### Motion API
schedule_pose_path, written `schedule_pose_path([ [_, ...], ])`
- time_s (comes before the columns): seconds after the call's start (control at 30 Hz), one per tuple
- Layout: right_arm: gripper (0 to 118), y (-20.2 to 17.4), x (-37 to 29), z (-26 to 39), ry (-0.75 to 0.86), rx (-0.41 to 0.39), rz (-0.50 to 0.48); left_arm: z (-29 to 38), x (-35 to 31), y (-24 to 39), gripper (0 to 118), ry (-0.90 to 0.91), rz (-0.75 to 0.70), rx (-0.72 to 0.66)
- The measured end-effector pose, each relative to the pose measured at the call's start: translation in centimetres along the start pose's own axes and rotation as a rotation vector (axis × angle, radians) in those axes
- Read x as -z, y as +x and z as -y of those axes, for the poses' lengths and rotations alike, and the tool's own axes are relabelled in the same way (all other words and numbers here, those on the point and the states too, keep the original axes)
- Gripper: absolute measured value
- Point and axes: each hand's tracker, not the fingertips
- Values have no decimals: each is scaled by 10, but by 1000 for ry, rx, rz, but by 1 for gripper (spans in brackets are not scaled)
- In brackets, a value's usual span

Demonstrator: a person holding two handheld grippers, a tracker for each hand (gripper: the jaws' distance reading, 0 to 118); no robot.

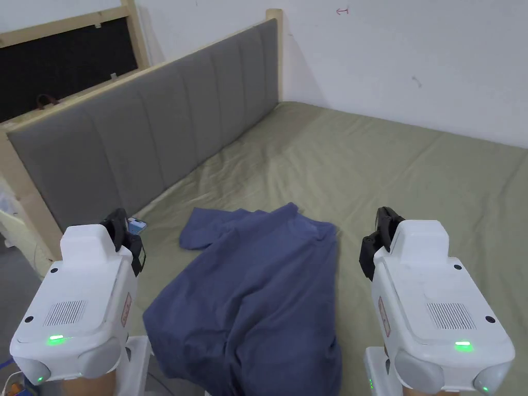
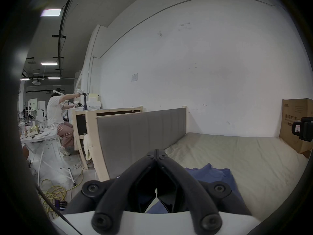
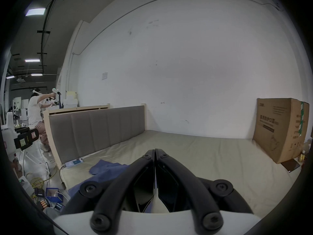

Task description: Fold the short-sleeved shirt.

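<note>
Blue shirt (image 1: 258,294), one, lies crumpled on bed (image 1: 412,170); two grippers, left (image 1: 122,227) and right (image 1: 384,227), fingers closed, empty.

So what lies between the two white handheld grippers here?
In the head view, the crumpled blue short-sleeved shirt lies on the olive bed sheet, between the left gripper and the right gripper.

Bed (image 1: 392,154) (rumpled blue shirt (image 1: 258,294) atop)
</note>
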Motion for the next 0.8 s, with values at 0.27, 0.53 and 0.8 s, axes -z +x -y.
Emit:
schedule_pose_path([
  [0.27, 0, -5, 3, -1, -2, -16, -21, 5, 10, -8, 0, -67, 16, -13],
  [0.53, 0, 28, 3, 4, -24, -36, 48, 23, 76, 40, 0, -364, 241, -32],
  [0.8, 0, 73, 5, 14, -61, -45, 160, 67, 144, 114, 86, -652, 387, -11],
])
